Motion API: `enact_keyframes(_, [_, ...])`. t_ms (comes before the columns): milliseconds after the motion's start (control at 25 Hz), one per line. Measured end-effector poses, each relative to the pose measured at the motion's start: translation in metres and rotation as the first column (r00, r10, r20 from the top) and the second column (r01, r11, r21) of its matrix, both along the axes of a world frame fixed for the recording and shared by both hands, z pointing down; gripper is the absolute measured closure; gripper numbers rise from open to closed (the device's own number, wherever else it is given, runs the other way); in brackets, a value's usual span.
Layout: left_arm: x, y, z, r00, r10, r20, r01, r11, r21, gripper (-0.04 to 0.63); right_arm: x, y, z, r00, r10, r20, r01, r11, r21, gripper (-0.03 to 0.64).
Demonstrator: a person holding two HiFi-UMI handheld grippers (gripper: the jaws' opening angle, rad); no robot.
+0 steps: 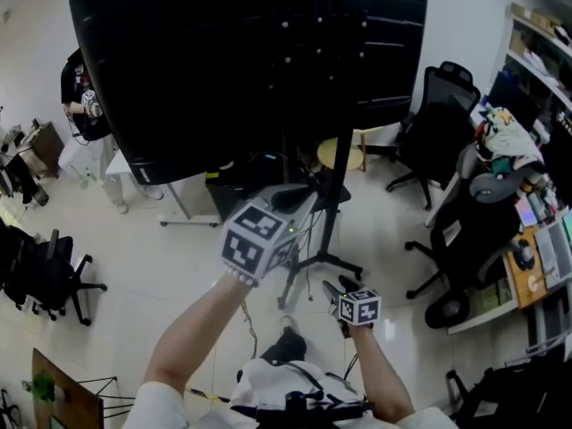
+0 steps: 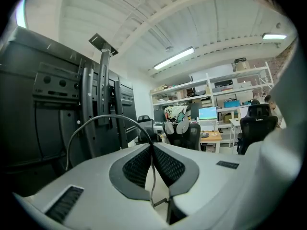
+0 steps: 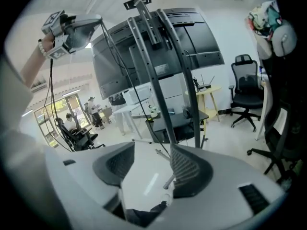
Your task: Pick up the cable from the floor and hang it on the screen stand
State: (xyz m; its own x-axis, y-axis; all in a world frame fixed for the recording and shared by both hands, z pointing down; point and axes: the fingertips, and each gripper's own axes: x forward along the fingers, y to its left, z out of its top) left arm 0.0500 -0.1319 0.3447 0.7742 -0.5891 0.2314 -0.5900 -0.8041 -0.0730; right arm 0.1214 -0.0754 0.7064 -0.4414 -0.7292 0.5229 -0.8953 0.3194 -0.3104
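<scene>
A thin dark cable arcs up out of my left gripper, whose jaws are shut on it. That gripper is raised beside the black pole of the screen stand, under the big dark screen. In the right gripper view the left gripper is high at the top left. From it the cable slants down in front of the stand's rails towards my right gripper. The right gripper is lower and stands open, its pads pressing on nothing.
Black office chairs stand right of the stand, with a cluttered desk beyond. A round yellow stool and a low black unit sit behind the stand's base. A person stands far left near more chairs.
</scene>
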Motion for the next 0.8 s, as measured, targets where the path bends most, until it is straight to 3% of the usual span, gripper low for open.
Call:
enact_keyframes(200, [0.005, 0.002, -0.042, 0.999, 0.039, -0.027, -0.038, 0.998, 0.039, 0.580, -0.006, -0.028, -0.023, 0.998, -0.016, -0.059, 0.019, 0.998, 0.057, 0.347])
enact_keyframes(400, [0.013, 0.005, -0.083, 0.997, 0.071, -0.031, -0.068, 0.994, 0.088, 0.580, -0.003, -0.044, -0.013, 0.997, -0.019, -0.080, 0.023, 0.999, 0.045, 0.347])
enact_keyframes(800, [0.002, -0.005, -0.137, 0.996, 0.063, -0.056, -0.053, 0.986, 0.156, 0.578, -0.032, -0.067, -0.004, 0.992, -0.066, -0.111, 0.072, 0.996, 0.053, 0.347])
